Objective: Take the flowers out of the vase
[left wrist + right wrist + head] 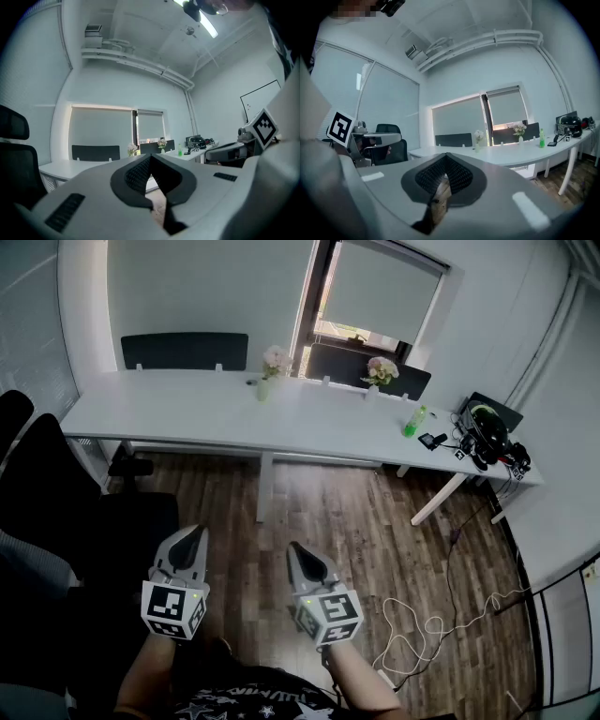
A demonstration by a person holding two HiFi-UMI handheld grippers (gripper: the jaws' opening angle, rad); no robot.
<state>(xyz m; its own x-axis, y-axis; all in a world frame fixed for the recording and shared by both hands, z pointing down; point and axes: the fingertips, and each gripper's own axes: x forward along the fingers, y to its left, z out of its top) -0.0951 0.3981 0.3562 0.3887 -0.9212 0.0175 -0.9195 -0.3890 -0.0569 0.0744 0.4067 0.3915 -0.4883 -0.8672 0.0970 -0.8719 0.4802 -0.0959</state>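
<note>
Two small vases of pale flowers stand on a long white desk (187,413) by the window: one bunch of flowers (275,360) near the middle, another bunch (381,369) further right. Both also show far off in the left gripper view, first bunch (131,149) and second bunch (162,143), and in the right gripper view, first bunch (478,136) and second bunch (518,129). My left gripper (193,534) and right gripper (300,552) are held low over the wooden floor, well short of the desk. Both are shut with nothing between the jaws.
A green bottle (413,421) and dark gear with cables (487,432) sit at the desk's right end. Black office chairs (42,484) stand at the left. A white cable (422,629) loops over the wooden floor at the right. Desk legs (262,486) stand ahead.
</note>
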